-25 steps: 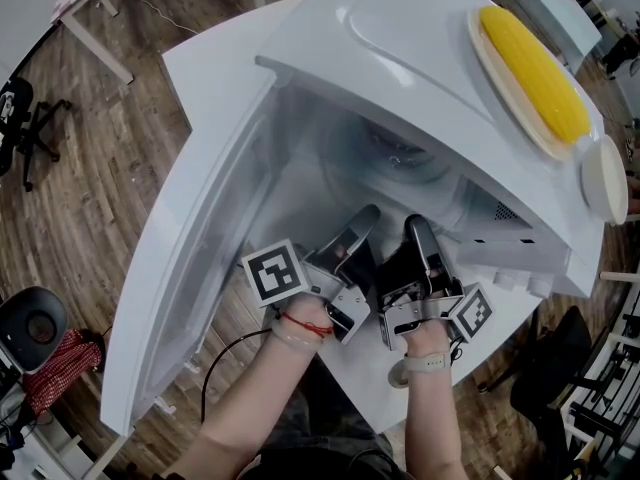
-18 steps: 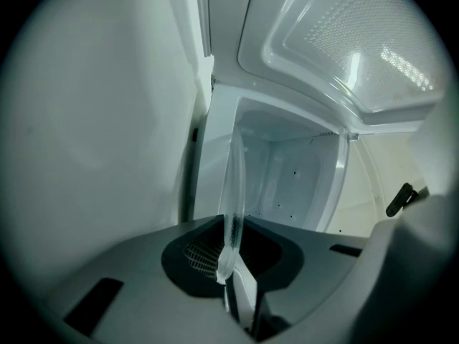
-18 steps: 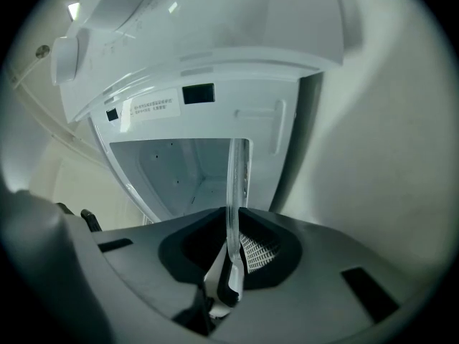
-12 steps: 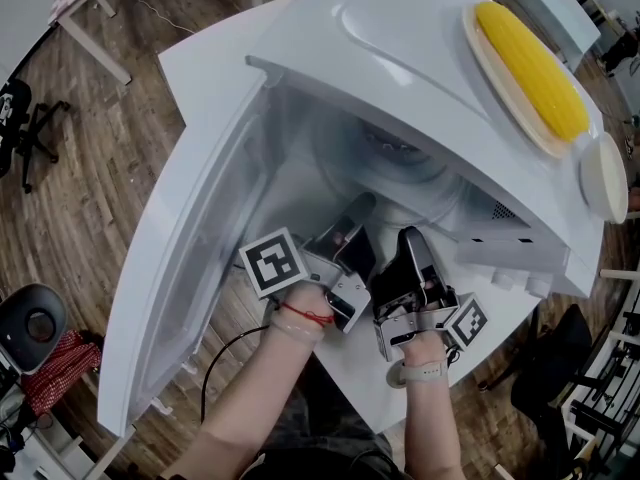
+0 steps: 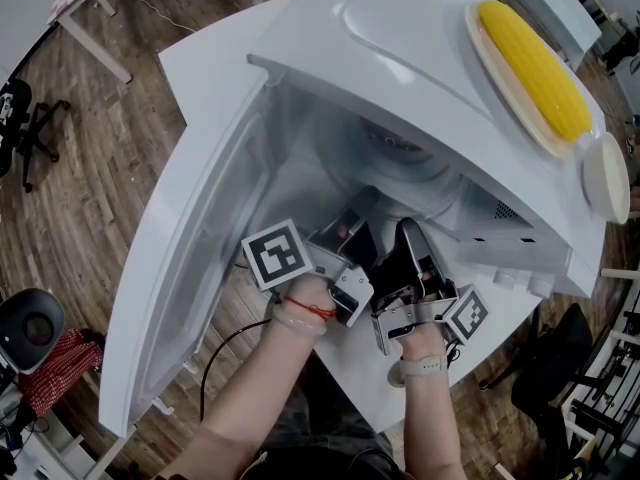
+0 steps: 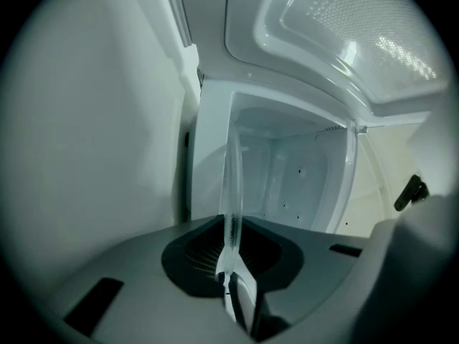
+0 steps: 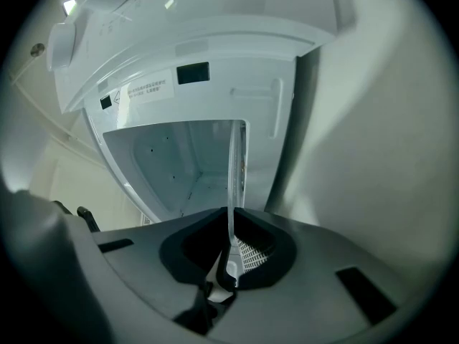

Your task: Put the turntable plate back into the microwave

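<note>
Head view, left to right: we see the microwave door [image 5: 190, 268] hanging open, then the left gripper [image 5: 362, 208] and the right gripper [image 5: 412, 230] side by side at the cavity mouth. Between them they carry the clear turntable plate [image 5: 400, 168] partly inside the microwave [image 5: 400, 48]. In each gripper view we find the jaws pinched narrowly on the plate's rim, seen edge-on. A corn cob [image 5: 535, 68] rests on top.

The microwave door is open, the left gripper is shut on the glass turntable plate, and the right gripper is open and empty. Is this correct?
Not quite: the right gripper view shows the right gripper also shut on the edge of the glass turntable plate. The microwave door is open and the left gripper is shut on the plate.
</note>
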Available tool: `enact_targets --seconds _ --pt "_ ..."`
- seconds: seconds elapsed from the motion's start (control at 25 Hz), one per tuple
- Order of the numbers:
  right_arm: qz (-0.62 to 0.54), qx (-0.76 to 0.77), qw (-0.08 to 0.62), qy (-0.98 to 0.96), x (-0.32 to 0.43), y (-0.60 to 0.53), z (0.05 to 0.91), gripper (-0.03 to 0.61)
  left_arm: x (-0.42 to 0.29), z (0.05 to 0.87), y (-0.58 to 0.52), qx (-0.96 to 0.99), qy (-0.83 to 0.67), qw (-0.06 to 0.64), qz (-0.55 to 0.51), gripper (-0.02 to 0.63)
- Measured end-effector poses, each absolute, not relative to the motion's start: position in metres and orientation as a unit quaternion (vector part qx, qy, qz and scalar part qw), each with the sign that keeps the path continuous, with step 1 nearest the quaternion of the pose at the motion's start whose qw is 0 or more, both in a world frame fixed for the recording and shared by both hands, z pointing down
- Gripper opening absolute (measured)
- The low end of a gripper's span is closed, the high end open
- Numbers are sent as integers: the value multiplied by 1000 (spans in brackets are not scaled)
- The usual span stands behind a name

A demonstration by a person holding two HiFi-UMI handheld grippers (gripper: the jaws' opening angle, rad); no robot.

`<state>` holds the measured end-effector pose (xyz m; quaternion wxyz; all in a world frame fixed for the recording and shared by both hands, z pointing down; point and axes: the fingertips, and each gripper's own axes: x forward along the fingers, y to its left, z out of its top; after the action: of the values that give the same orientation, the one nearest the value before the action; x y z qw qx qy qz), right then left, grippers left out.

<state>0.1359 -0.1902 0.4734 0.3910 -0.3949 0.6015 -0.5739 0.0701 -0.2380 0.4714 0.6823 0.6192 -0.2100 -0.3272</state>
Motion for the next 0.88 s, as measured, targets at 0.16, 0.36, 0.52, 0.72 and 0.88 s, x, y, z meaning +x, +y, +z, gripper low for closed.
enact_targets --seconds 0.16,0.36,0.52,0.72,0.88 --pt "-574 -398 406 589 140 -193 475 43 72 470 -238 628 -203 680 -320 49" --pt "-570 -408 416 579 149 -199 476 43 73 470 -232 630 -193 684 -312 49" --pt "-572 -414 425 567 155 -199 479 41 73 472 -227 629 -187 691 -304 49" --pt "-567 -419 432 562 161 -199 478 41 73 473 -223 621 -186 697 -306 49" --pt "-565 -421 433 562 161 -199 479 41 73 473 -223 618 -186 698 -310 49"
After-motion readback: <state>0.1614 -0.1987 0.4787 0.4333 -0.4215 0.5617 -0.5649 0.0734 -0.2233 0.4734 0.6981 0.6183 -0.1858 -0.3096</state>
